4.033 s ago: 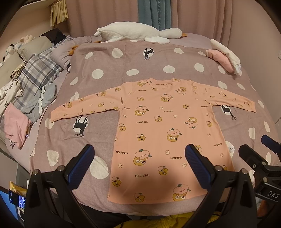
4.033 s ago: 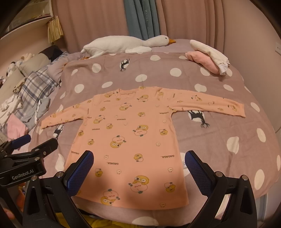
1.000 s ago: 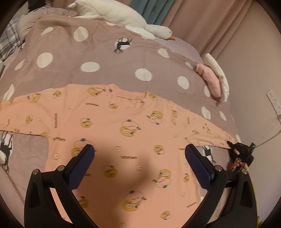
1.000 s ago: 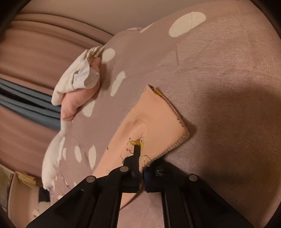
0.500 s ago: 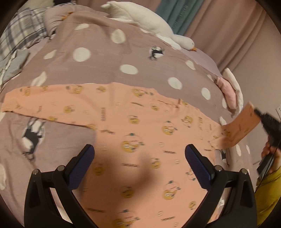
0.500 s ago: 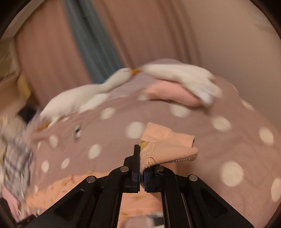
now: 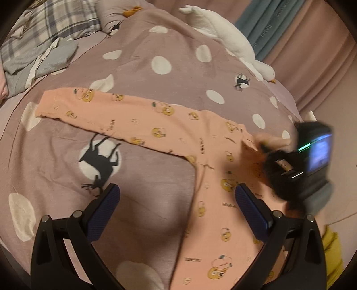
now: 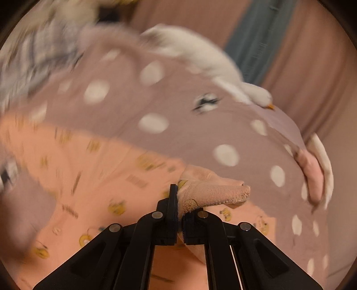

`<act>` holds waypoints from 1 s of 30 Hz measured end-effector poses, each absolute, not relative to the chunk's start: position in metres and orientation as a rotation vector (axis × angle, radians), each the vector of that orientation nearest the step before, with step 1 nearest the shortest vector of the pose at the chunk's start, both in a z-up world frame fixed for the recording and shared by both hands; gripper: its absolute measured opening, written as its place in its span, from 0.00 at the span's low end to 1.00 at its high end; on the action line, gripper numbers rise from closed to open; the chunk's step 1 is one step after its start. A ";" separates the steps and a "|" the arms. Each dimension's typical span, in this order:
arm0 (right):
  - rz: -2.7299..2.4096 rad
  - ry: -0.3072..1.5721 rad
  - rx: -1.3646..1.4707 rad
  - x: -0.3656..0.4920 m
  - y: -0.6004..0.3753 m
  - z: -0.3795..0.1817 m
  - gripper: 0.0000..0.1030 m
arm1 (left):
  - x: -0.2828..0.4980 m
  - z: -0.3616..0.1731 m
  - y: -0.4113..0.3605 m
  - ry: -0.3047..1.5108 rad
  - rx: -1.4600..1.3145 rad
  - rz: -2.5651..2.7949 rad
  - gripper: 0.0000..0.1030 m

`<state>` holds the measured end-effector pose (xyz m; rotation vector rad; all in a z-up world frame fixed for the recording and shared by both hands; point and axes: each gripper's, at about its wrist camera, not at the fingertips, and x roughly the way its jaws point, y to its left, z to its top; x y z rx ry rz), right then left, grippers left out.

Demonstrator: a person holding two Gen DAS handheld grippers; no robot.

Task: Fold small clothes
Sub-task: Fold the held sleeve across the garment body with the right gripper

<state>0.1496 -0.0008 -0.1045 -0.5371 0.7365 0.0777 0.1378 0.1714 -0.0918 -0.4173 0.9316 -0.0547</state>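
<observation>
Right gripper (image 8: 179, 209) clamped on sleeve cuff (image 8: 214, 193)

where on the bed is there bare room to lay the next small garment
Free: the dotted cover below the orange top's outstretched sleeve, by the deer print; also the strip between that sleeve and the plush goose. Crowded: the far corner with plaid bedding and grey clothes.

Both wrist views angled down, sharing peach shirt (image 7: 207, 156) and bed (image 7: 156, 84).

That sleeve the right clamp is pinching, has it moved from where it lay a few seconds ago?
Yes. The sleeve cuff, once flat near the pink bundle, is now lifted inward over the shirt.
</observation>
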 end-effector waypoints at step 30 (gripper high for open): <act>0.446 0.952 0.072 0.185 -0.005 -0.138 0.08 | 0.144 -0.112 0.281 0.839 -0.734 -0.030 1.00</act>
